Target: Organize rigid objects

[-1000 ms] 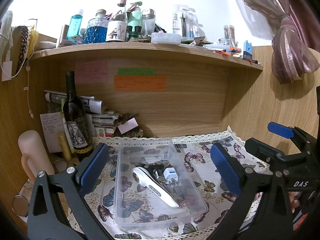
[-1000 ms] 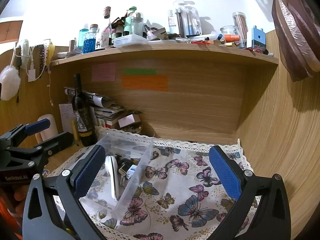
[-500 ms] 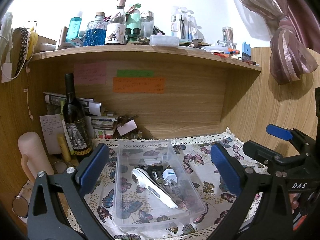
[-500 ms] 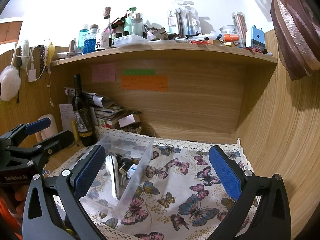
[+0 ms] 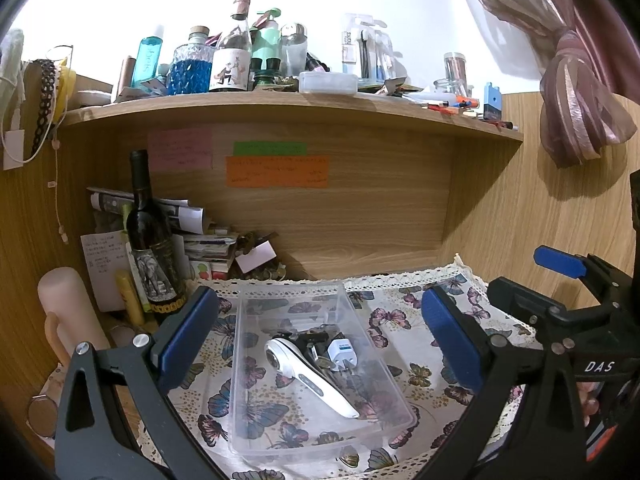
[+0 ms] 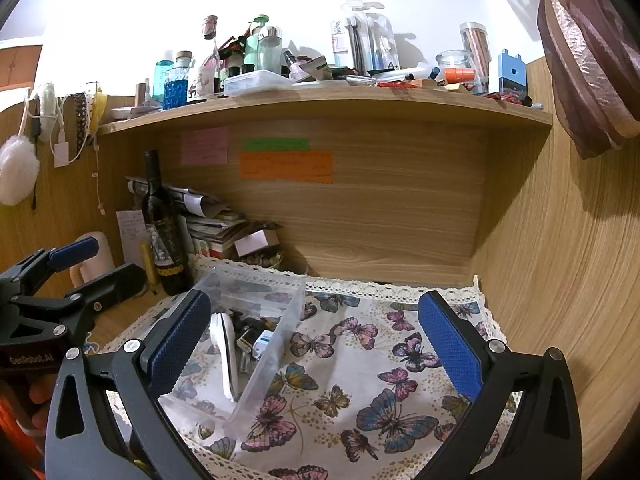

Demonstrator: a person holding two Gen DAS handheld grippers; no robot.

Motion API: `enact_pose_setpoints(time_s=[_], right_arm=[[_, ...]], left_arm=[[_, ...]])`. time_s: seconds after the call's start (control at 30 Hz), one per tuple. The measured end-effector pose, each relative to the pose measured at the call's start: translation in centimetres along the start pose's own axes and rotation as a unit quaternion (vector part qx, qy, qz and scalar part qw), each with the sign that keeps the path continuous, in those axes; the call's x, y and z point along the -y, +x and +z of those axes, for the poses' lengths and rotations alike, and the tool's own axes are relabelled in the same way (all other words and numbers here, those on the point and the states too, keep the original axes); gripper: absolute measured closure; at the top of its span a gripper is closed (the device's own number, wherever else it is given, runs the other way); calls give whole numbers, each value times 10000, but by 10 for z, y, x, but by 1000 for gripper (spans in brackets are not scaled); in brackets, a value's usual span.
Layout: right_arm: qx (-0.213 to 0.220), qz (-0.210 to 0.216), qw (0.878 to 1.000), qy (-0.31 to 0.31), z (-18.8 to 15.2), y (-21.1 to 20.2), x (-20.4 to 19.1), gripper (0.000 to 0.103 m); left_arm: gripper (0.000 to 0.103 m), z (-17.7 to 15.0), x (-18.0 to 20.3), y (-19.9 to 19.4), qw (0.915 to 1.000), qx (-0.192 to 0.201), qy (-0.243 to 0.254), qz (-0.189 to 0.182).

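Observation:
A clear plastic bin (image 5: 248, 364) sits on the butterfly cloth (image 5: 400, 320). In it lie a white handheld device (image 5: 308, 380), a white plug adapter (image 5: 341, 354) and small dark items. The bin also shows in the right wrist view (image 6: 280, 344). My left gripper (image 5: 320, 340) is open and empty, held above the bin. My right gripper (image 6: 316, 344) is open and empty, above the cloth to the right of the bin. Each gripper shows at the edge of the other's view.
A dark wine bottle (image 5: 150, 240), a paper stack (image 5: 200, 240) and a pink cylinder (image 5: 64, 312) stand at the back left. The upper shelf (image 5: 280, 100) is crowded with bottles and jars. Wooden walls close the back and right. A curtain (image 5: 576, 112) hangs at upper right.
The left wrist view has drifted slightly, so the bin sits a little lower and left. Both grippers stay open and empty.

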State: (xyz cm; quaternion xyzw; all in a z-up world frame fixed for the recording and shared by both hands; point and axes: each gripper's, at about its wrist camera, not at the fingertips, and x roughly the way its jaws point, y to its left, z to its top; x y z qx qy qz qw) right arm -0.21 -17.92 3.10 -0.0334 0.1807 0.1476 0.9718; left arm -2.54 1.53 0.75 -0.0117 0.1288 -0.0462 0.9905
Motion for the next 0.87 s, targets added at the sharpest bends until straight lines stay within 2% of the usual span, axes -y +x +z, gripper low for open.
enact_pose_setpoints(time_s=[0.23, 0.47, 0.87], right_arm=[[17, -18, 10000, 3, 2, 1, -5, 0], [-1, -7, 10000, 58, 2, 2, -9, 0], [-40, -34, 10000, 78, 1, 4, -13, 0]], left_arm=[[0, 2, 0, 1, 10000, -33, -7, -39], [0, 1, -2, 7, 9996, -227, -69, -143], [0, 0, -4, 8, 9994, -247, -144, -193]])
